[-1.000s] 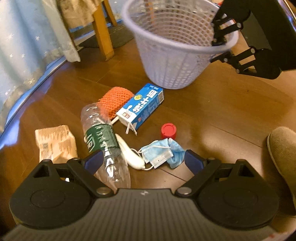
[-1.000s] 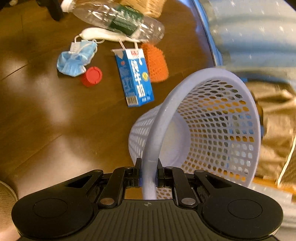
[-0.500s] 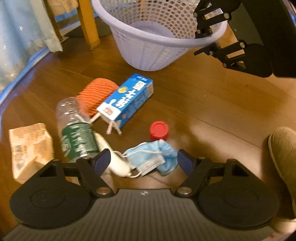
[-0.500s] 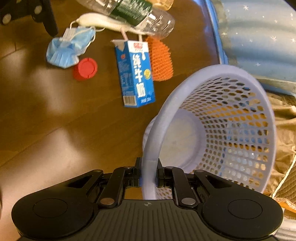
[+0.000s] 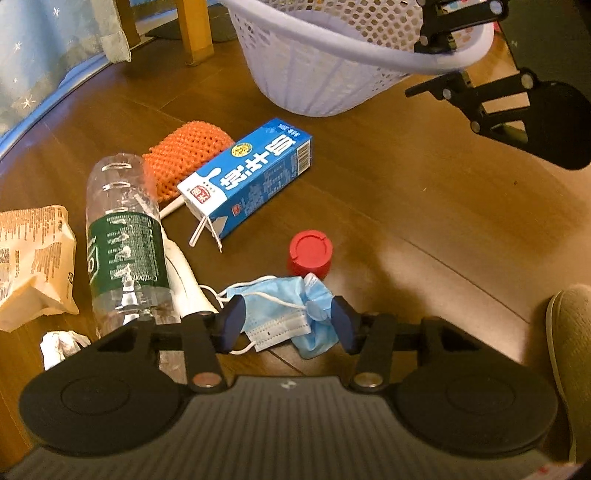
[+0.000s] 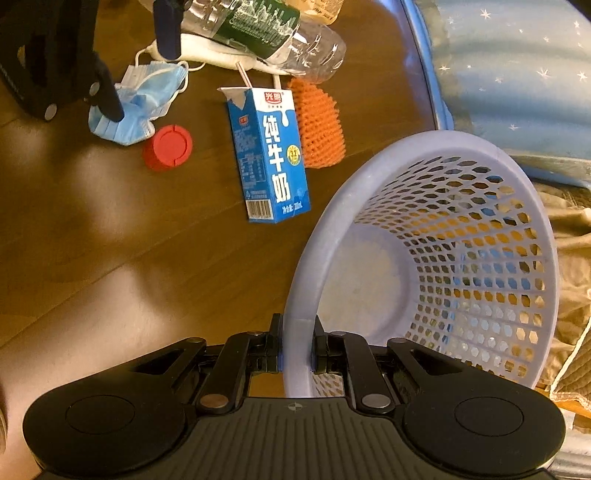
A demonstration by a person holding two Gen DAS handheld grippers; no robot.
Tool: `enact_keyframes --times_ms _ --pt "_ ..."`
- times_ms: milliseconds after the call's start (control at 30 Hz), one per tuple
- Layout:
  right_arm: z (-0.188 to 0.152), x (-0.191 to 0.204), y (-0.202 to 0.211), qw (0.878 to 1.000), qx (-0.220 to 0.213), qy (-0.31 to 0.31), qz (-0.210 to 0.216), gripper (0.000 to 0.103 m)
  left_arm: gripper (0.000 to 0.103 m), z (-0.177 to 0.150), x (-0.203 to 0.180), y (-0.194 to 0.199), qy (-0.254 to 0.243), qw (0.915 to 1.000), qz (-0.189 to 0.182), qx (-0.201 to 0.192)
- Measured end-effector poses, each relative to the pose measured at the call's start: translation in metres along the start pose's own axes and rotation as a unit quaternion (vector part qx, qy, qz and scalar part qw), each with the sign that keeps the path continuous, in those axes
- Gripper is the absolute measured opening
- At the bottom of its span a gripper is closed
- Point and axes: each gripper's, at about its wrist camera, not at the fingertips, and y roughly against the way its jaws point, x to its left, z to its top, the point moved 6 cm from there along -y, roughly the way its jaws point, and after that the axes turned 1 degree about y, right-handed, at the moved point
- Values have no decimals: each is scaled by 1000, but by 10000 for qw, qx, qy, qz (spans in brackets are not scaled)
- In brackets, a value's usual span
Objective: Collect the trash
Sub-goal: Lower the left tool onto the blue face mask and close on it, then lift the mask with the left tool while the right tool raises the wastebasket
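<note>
1. Lying on the brown wood floor is a mess of trash, with a blue starry cloth and a wooden leg at the edge.
2. A pale purple basket with holes stands near the trash. The right claw is pinched tight on its rim.
3. A clear bottle with a green label lies on its side. A tan paper bag is beside it, and a white wrapper lies on its other side.
4. A blue milk box lies flat with a straw in it. It has Chinese words on it and "3.2" in a yellow circle. An orange net touches it.
5. A blue face mask sits crumpled between the fingers of the left claw. The claw has just been closing and is now about half wide. I cannot tell if both pads touch the mask.
6. A red cap sits just past the mask.
7. A small crumpled white paper is by the bottle's end.
</note>
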Motion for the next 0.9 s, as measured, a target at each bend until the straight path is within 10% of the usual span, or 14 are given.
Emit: enact_keyframes --times_ms 500,900 --pt "6 2 3 9998 -141 -128 71 9 9 -13 3 -12 191 9997 23 167" --pt "6 2 2 9997 -149 -151 91 9 7 -6 10 20 67 9999 106 58"
